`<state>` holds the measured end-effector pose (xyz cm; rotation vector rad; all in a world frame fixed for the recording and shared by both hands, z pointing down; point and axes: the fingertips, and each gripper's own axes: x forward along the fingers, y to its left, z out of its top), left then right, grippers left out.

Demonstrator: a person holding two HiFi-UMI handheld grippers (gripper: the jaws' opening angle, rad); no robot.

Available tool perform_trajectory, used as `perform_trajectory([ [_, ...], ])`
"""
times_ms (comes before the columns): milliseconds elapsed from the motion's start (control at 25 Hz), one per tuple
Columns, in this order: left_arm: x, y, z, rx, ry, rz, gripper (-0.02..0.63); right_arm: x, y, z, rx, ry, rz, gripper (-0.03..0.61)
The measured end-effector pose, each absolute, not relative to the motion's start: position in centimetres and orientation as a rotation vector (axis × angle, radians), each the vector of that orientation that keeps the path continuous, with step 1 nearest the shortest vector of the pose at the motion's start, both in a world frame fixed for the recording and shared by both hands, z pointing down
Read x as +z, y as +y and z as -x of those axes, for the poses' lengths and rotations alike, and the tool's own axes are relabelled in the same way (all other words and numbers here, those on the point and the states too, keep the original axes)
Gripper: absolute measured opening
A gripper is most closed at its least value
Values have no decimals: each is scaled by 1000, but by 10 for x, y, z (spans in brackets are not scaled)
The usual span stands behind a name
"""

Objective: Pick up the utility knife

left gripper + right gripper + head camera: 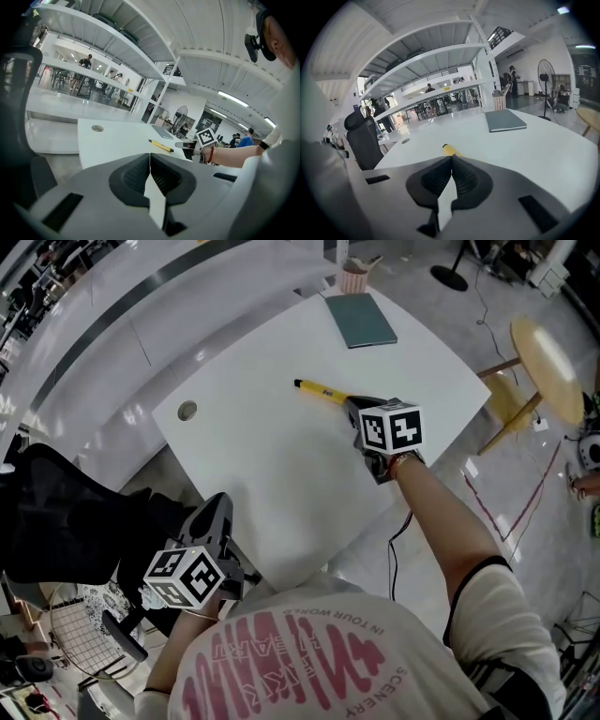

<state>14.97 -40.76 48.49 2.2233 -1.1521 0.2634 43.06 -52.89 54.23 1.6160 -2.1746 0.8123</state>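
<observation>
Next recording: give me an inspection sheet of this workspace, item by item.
Surface: white table with one round hole.
Job's things: yellow utility knife lies flat on the table, not lifted.
Clutter: grey-green notebook and cup at the far edge.
Grippers: right gripper shut, tips just short of the knife; left gripper shut, off the table's near-left side.
Cables: black cable below the right forearm.
Surroundings: black office chair left, round wooden stool right.
</observation>
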Motion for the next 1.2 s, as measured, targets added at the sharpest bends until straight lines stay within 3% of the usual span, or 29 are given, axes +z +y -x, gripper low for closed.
perform_trajectory([
  [600,481,-412,-134,277,-1224,-2164,25,556,-570,-440,712,-2094,-1429,15],
  [720,482,-415,-134,271,-1226,-2163,25,554,-574,-441,768,-2124,-1437,85],
  [840,483,-416,-136,259,-1224,-2160,25,554,-577,-442,781,-2125,-1427,87],
  [1200,483,-418,-138,250,-1230,-2160,25,563,-587,-428,777,-2090,-1286,184],
])
